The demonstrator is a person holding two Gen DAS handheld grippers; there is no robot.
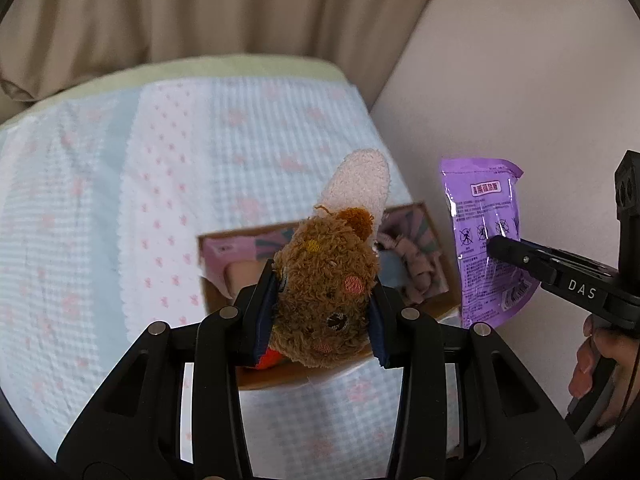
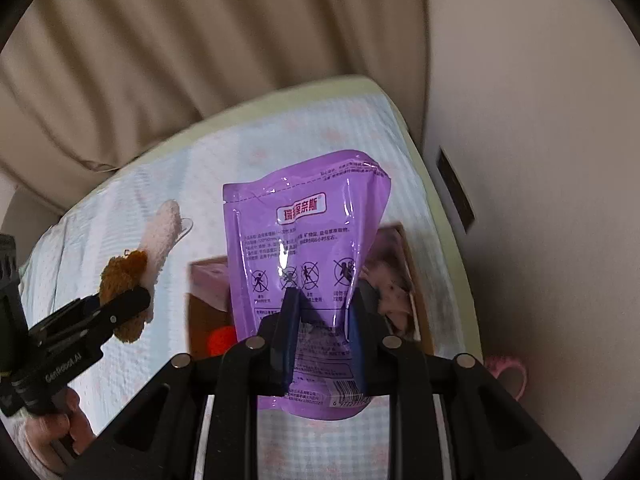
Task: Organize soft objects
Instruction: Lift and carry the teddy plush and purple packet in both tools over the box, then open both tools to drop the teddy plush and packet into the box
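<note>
While a checked bedspread (image 1: 248, 128) lay spread below both grippers, a cardboard box (image 1: 224, 304) sat just beyond the fingers, the right gripper (image 2: 324, 320) clamped tight on a purple pouch (image 2: 304, 216), the left gripper (image 1: 320, 312) pinching a brown plush toy (image 1: 328, 280) over the box.

Purple pouch (image 2: 304, 248) pinched in the right hand-held gripper (image 2: 324, 320) above a cardboard box (image 2: 416, 280) on the bed (image 2: 120, 216).

We see black linkage arms with silver pivot pins on the left gripper (image 1: 320, 304). Its pads (image 1: 265, 312) are dark blue. The right gripper (image 2: 324, 320) matches it, with white "DAS" lettering.
</note>
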